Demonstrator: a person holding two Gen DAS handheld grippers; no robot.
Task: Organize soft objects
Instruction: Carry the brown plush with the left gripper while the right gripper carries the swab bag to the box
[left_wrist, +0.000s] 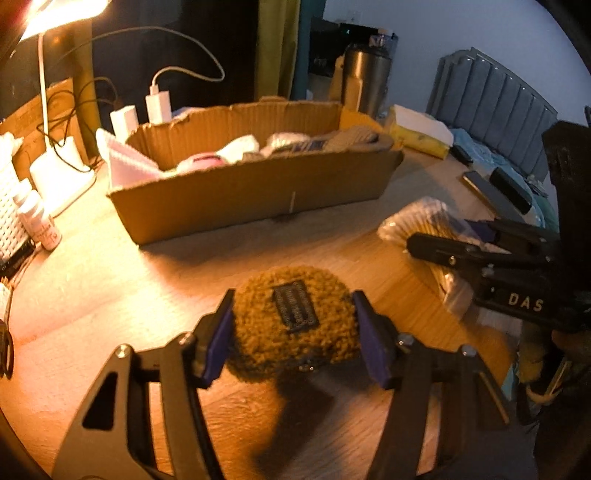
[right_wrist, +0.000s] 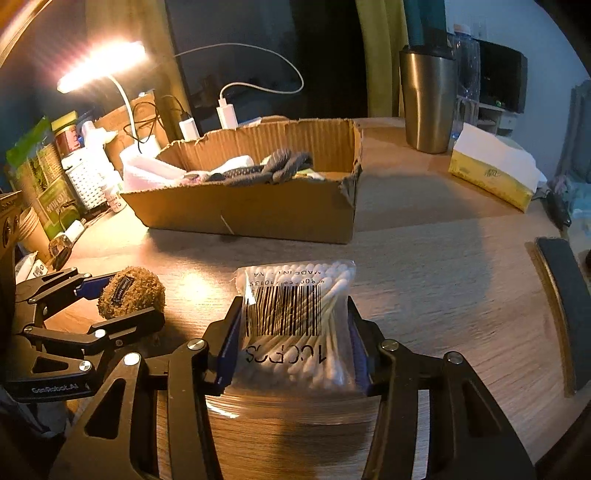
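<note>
On the wood-grain table (right_wrist: 443, 280), under warm lamp light, a torn-edged corrugated cardboard box (right_wrist: 258, 214) holds a jumble of soft things: a grey knitted piece (right_wrist: 273, 168) and pale folded cloths. In front of it, the left gripper (left_wrist: 293, 326) has its blue pads pressed against both sides of a round, nubbly mustard-brown pouch (left_wrist: 291, 325) bearing a dark woven label; the pouch sits low over the tabletop, though I cannot tell whether it rests there. Just beside it, the right gripper (right_wrist: 295, 347) is closed to bag width on a crinkly clear bag of cotton swabs (right_wrist: 295, 314), printed with a barcode, its pads touching both sides. The right wrist view alone shows a smooth steel tumbler (right_wrist: 428, 103) next to a yellow tissue pack (right_wrist: 491, 177); the left view alone shows a ribbed grey headboard (left_wrist: 495, 107).
</note>
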